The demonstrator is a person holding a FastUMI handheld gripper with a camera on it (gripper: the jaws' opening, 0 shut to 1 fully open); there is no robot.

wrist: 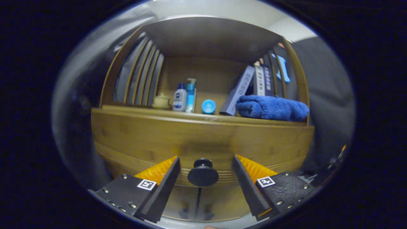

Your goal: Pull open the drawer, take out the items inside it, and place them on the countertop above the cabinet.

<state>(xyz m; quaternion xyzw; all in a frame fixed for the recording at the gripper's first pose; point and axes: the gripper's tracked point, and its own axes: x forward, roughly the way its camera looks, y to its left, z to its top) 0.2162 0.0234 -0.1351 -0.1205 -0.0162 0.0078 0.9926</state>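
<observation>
We are holding the gripper [203,173] low in the frame, jaws spread either side of the drawer [190,143] knob [203,173], not touching; drawer looking closed, contents hidden.

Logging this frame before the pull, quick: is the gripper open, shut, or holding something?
Gripper: open, holding nothing; the drawer knob sits between its fingers, with a gap on each side.
</observation>
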